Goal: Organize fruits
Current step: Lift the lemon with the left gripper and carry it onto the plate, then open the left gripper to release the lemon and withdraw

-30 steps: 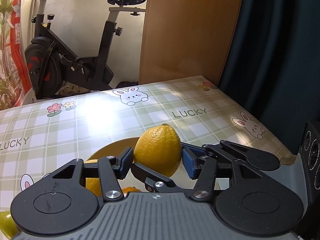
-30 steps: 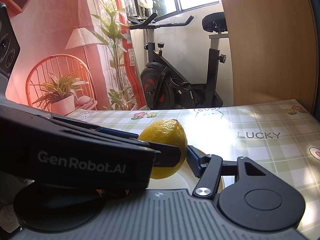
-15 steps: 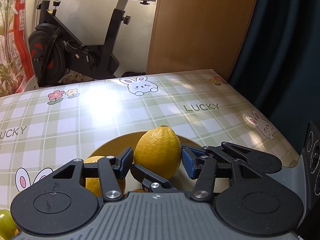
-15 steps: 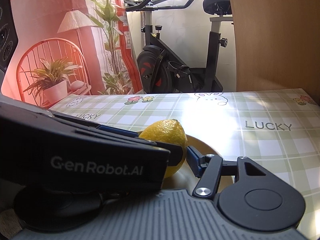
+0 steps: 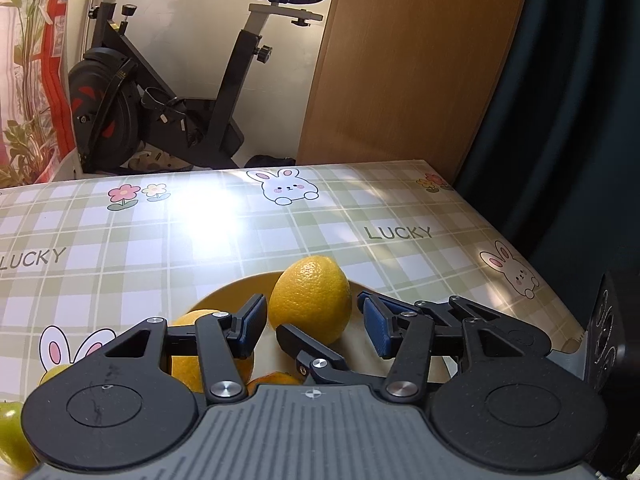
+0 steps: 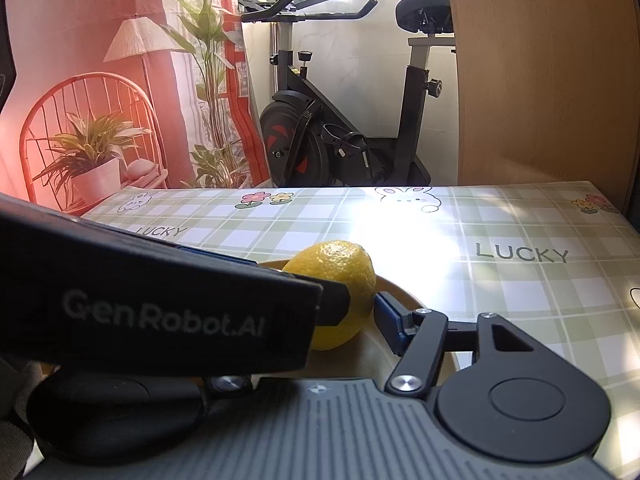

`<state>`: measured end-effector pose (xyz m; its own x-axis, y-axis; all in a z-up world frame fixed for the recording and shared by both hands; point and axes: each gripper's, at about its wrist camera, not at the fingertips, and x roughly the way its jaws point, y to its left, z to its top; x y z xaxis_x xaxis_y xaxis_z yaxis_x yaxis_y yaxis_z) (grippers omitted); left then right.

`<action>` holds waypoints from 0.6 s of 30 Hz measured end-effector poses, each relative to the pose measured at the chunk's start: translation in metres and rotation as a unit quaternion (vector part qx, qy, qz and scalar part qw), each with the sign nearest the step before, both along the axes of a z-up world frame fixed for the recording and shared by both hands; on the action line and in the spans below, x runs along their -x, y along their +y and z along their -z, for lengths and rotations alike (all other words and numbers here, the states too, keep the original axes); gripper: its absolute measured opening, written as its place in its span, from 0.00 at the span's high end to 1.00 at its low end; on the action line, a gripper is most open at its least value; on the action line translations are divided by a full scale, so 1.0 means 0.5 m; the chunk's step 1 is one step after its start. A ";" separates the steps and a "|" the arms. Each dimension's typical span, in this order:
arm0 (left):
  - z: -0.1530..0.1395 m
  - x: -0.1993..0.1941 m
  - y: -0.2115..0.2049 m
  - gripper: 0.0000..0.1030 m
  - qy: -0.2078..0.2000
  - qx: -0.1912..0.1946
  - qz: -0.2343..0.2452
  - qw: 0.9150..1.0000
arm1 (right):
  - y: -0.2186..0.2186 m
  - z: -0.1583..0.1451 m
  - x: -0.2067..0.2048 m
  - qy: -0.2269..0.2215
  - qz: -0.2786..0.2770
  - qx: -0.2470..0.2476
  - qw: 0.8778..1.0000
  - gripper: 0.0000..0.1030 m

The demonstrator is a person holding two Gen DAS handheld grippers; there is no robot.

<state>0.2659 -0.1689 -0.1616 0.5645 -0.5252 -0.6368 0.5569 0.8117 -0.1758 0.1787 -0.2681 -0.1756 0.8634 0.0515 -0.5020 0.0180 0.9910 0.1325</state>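
Between my left gripper's (image 5: 312,322) parted pads sits the lemon (image 5: 311,299), resting on the yellow plate (image 5: 224,296) near the table's (image 5: 240,232) right edge, gaps showing both sides. It looks firm, light and waxy, so I'd pinch its broad middle. My right gripper (image 6: 360,312) flanks it too; I cannot tell its spread.

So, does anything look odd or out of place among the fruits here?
The lemon stands on its end in the yellow plate, slightly tilted, inside the open left claw. A green fruit lies outside the plate, at the left edge.
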 end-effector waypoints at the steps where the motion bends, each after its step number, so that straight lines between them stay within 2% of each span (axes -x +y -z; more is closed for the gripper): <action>1: -0.006 0.006 0.010 0.46 -0.002 0.007 -0.005 1.000 | 0.000 0.000 0.002 -0.001 0.004 0.001 1.000 0.36; 5: -0.023 0.023 0.056 0.46 -0.008 0.022 -0.020 1.000 | 0.001 -0.003 0.023 -0.018 0.019 0.005 1.000 0.35; 12: -0.055 0.040 0.164 0.46 -0.022 0.012 -0.043 0.999 | 0.011 -0.012 0.064 -0.056 0.023 0.013 0.998 0.35; 16: -0.075 0.051 0.243 0.46 -0.023 0.025 -0.066 0.997 | 0.008 -0.016 0.070 -0.053 0.036 0.000 0.998 0.35; 18: -0.080 0.058 0.277 0.46 -0.025 0.025 -0.075 0.997 | 0.004 -0.020 0.090 -0.058 0.047 -0.030 0.997 0.35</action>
<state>0.2371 -0.0304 -0.1218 0.6701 -0.4628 -0.5803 0.4385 0.8776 -0.1935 0.1336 -0.2661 -0.1657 0.9182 -0.0046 -0.3961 0.0905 0.9759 0.1984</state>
